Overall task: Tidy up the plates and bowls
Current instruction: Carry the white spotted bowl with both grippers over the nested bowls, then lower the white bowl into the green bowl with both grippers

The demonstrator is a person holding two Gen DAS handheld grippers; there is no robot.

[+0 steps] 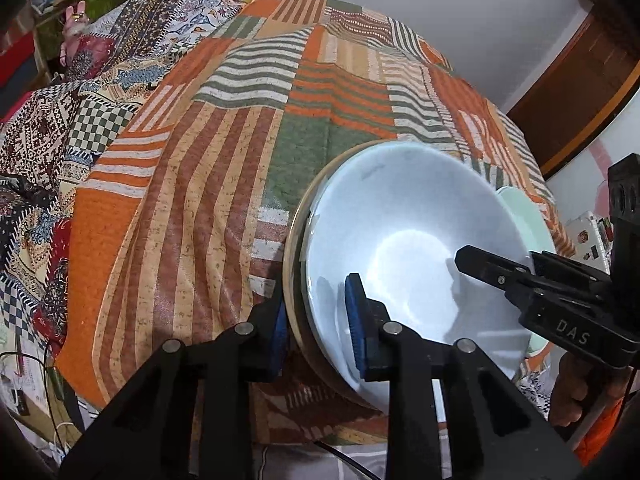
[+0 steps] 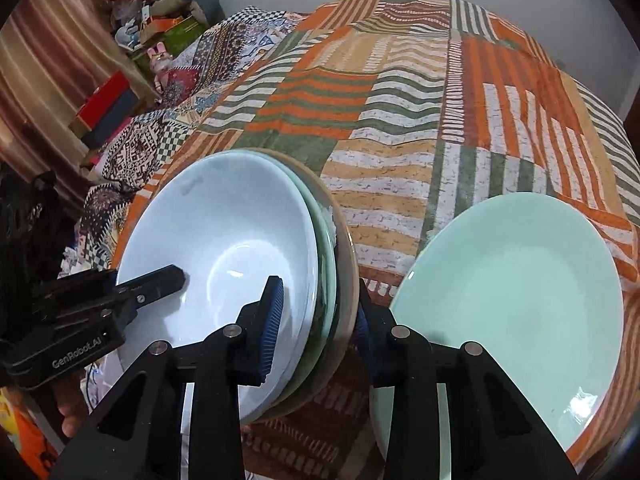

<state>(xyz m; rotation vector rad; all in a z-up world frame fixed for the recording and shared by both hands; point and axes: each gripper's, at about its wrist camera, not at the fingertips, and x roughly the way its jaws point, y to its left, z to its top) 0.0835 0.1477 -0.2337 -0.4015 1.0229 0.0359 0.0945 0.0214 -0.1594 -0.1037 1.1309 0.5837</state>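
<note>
A stack of nested dishes is held between both grippers: a white bowl on top, a greenish dish under it, a tan plate at the bottom. My left gripper is shut on the stack's left rim, blue pads on each side. My right gripper is shut on the stack's right rim. The white bowl also shows in the right wrist view. A mint green plate lies on the cloth to the right of the stack.
A bed with an orange, green and white striped patchwork cover lies under everything. Boxes and clutter stand at the far left by a curtain. A wooden door is at the right.
</note>
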